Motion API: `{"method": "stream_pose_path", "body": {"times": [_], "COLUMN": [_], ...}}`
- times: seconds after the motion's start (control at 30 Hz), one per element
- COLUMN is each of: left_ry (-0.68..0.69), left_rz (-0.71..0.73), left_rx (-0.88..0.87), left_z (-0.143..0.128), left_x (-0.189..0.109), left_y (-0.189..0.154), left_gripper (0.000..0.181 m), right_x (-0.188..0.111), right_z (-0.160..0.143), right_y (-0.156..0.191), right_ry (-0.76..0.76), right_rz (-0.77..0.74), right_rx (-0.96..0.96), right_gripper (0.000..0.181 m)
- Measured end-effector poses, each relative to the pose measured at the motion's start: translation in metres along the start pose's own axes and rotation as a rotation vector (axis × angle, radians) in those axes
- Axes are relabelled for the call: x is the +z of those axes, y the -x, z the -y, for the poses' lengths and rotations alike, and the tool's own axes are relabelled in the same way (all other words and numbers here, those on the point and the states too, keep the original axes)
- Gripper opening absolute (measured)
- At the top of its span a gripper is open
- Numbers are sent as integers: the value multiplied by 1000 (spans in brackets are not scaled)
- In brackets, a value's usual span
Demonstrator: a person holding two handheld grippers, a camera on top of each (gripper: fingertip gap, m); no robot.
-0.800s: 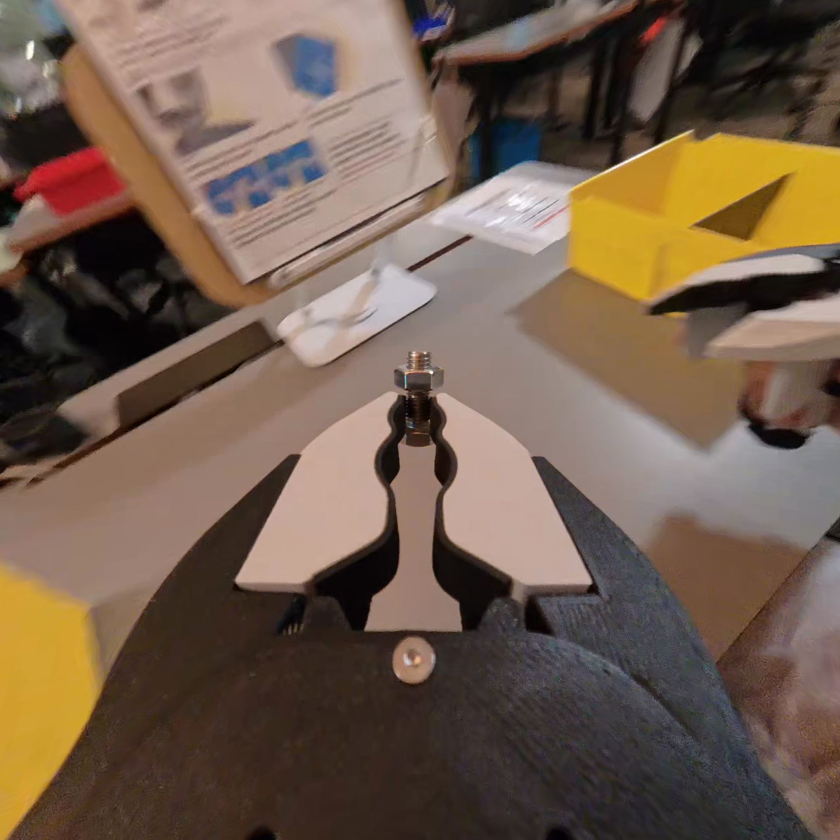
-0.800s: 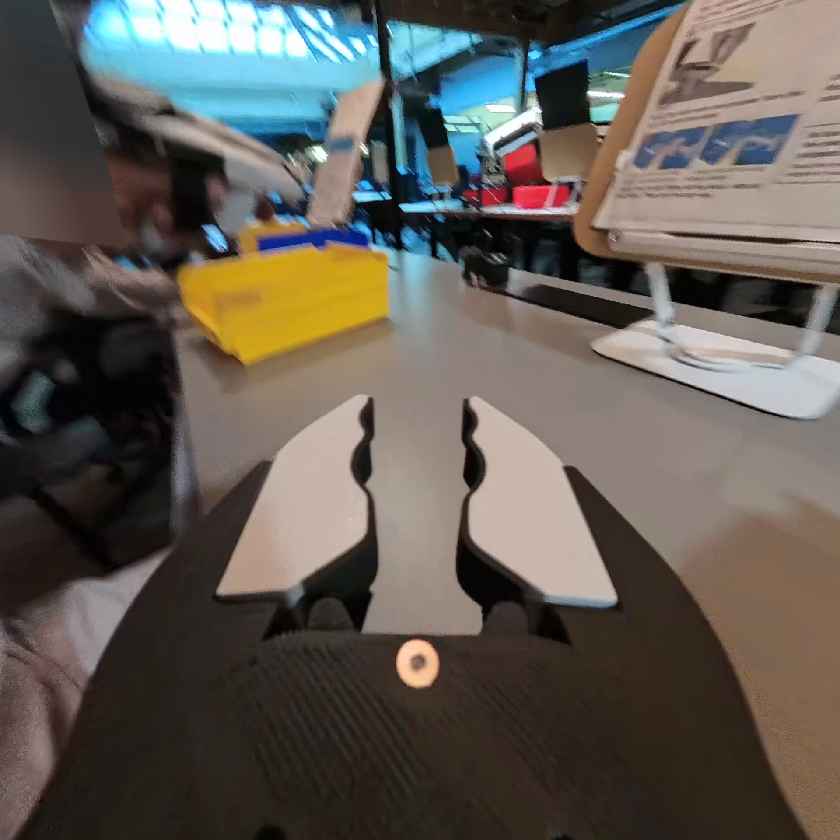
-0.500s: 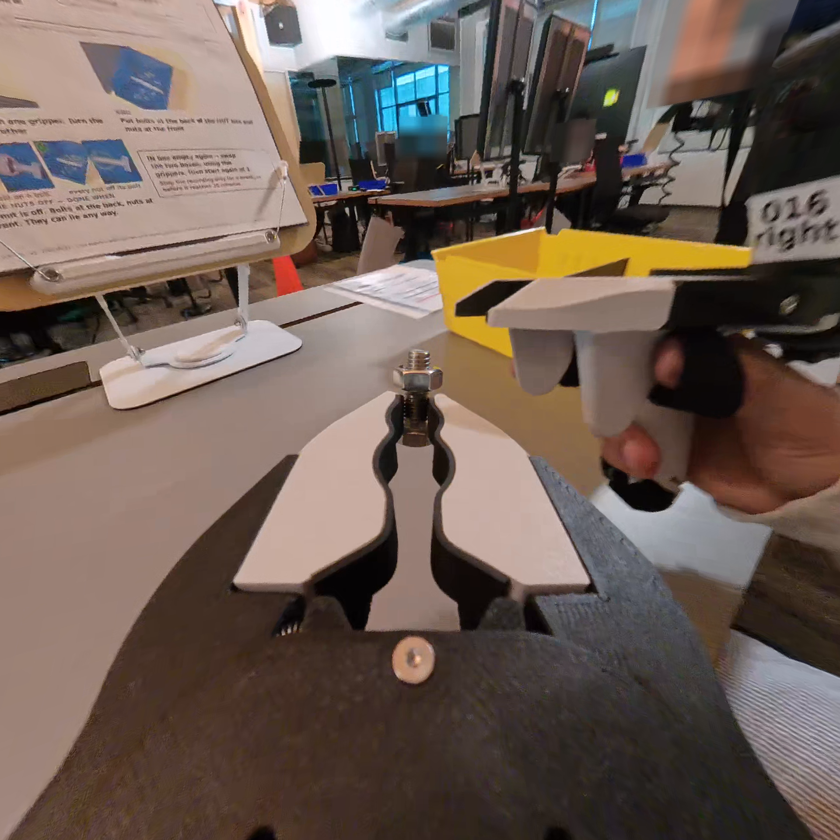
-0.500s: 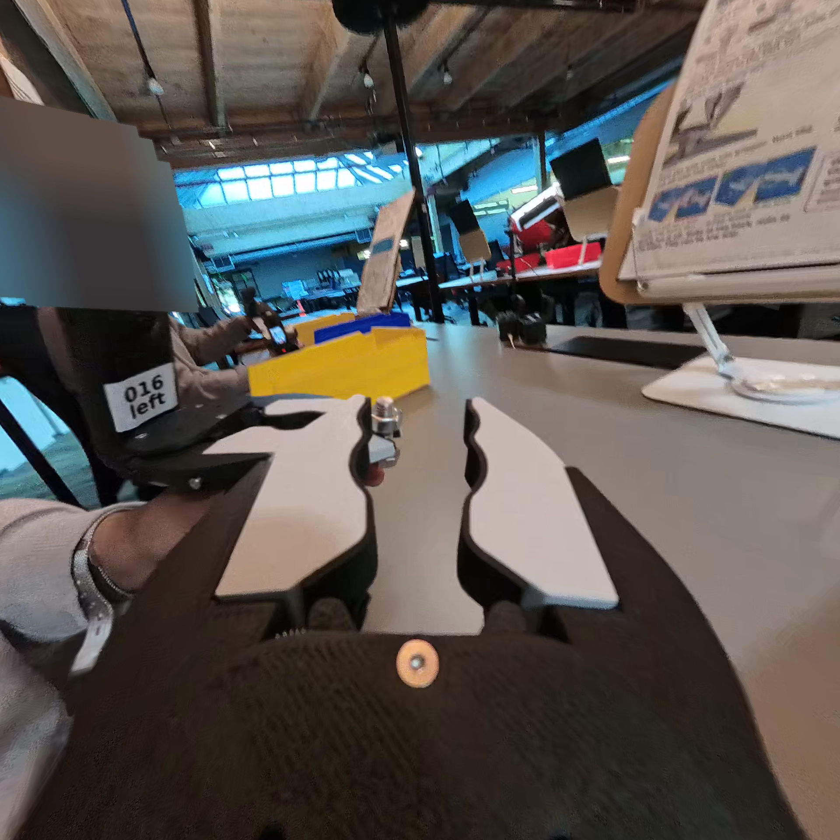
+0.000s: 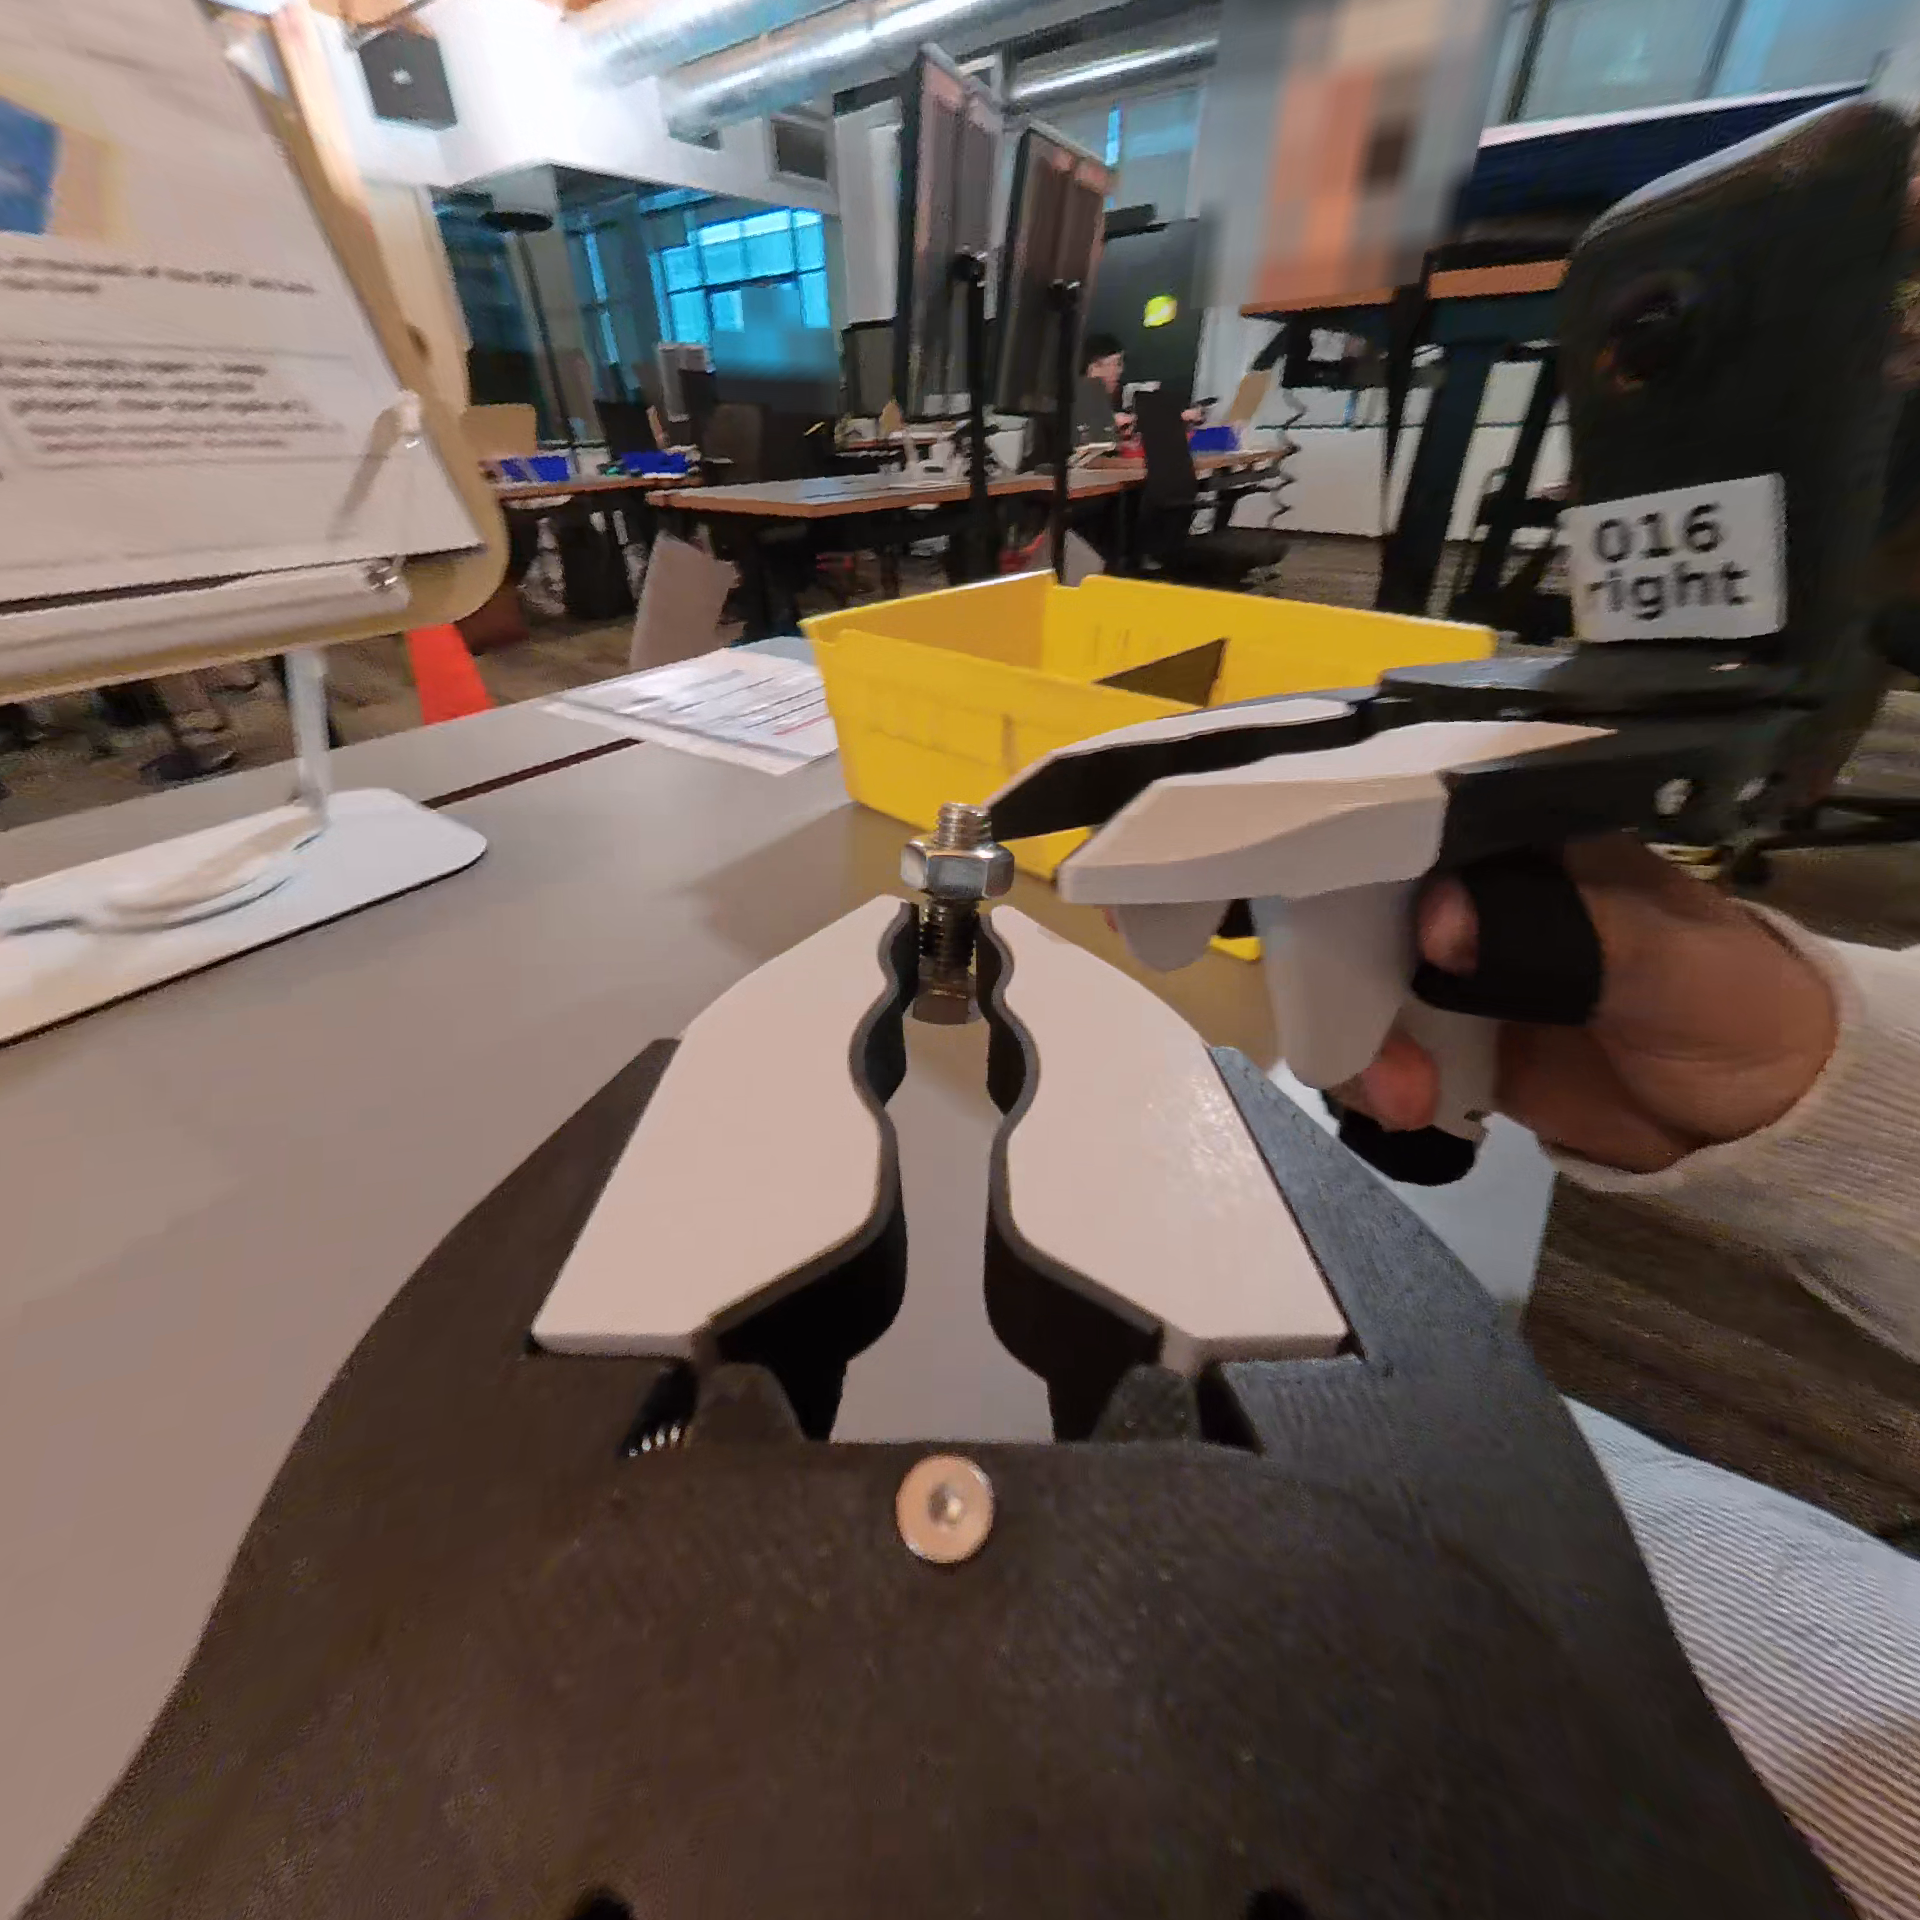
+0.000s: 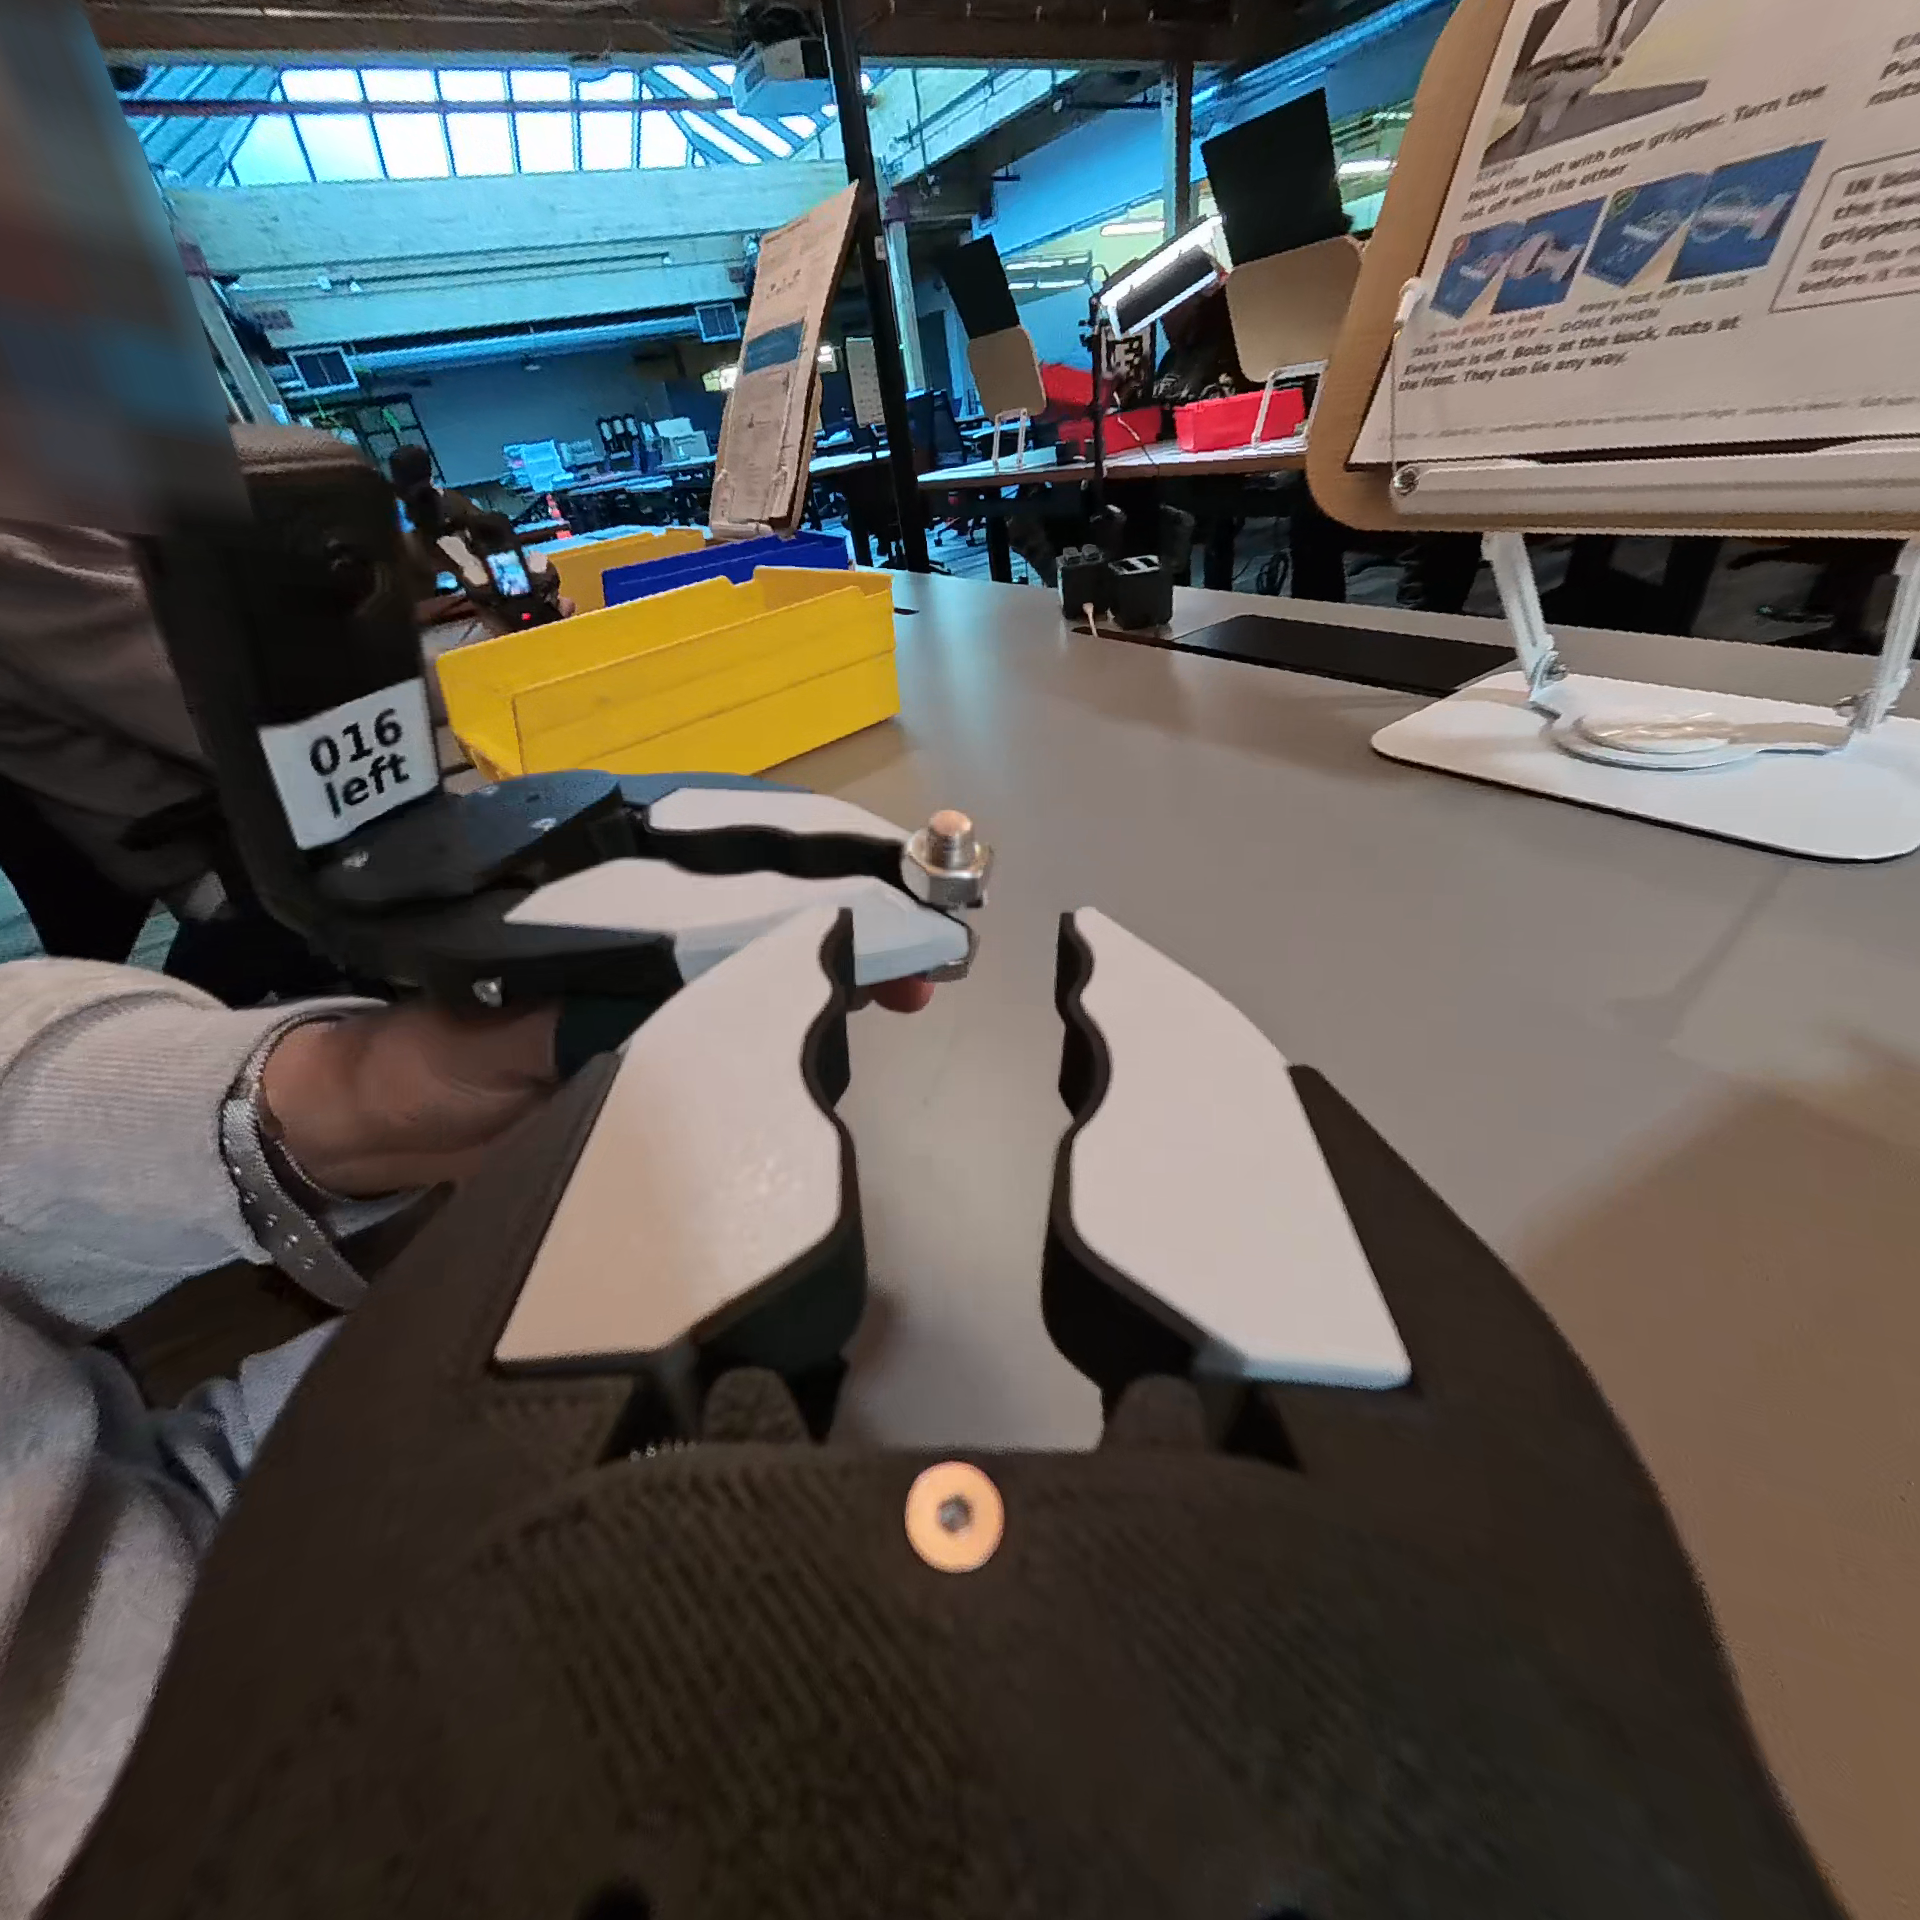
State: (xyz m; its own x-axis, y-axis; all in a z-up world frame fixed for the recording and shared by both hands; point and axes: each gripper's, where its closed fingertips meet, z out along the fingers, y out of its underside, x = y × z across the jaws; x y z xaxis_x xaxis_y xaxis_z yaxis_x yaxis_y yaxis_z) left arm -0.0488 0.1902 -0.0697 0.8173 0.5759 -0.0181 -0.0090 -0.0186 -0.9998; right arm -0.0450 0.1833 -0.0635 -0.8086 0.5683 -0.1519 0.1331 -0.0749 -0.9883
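My left gripper (image 5: 943,925) is shut on a steel bolt (image 5: 943,961), held upright above the grey table (image 5: 312,1091). A hex nut (image 5: 956,864) sits on the thread just above the fingertips. My right gripper (image 6: 956,925) is open and empty. In the left wrist view it comes in from the right, held by a hand, with its tips (image 5: 1023,821) right beside the nut. In the right wrist view the bolt and nut (image 6: 948,868) stand just ahead of the gap between my open fingers, slightly left of its middle. I cannot tell if they touch.
A yellow bin (image 5: 935,707) stands behind the bolt, with a paper sheet (image 5: 717,707) to its left. Another yellow bin (image 6: 707,686) and a blue bin (image 6: 727,561) stand far left. A document stand (image 6: 1662,769) with a printed sheet stands at the back of the table. Left and right tips are no more than a few centimetres apart.
The right gripper has moved in toward the left one, and its open tips now sit at the nut. The left gripper still holds the bolt upright.
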Motion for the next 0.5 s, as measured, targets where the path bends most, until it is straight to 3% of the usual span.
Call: {"method": "stream_pose_path", "body": {"times": [0.27, 0.37, 0.5], "left_ry": [-31, -53, -48], "left_rz": [-41, -37, -35], "left_rx": [63, 43, 37], "left_z": [0, 3, 2], "left_x": [1, -3, -12], "left_y": [-18, -19, -18], "left_gripper": [9, 9, 36], "right_x": [-8, -7, -4], "right_z": [5, 5, 8], "right_y": [9, 11, 12], "right_ry": [-13, -2, 16], "right_rz": [64, 60, 70], "right_rx": [2, -17, -20], "right_gripper": [33, 19, 19]}}
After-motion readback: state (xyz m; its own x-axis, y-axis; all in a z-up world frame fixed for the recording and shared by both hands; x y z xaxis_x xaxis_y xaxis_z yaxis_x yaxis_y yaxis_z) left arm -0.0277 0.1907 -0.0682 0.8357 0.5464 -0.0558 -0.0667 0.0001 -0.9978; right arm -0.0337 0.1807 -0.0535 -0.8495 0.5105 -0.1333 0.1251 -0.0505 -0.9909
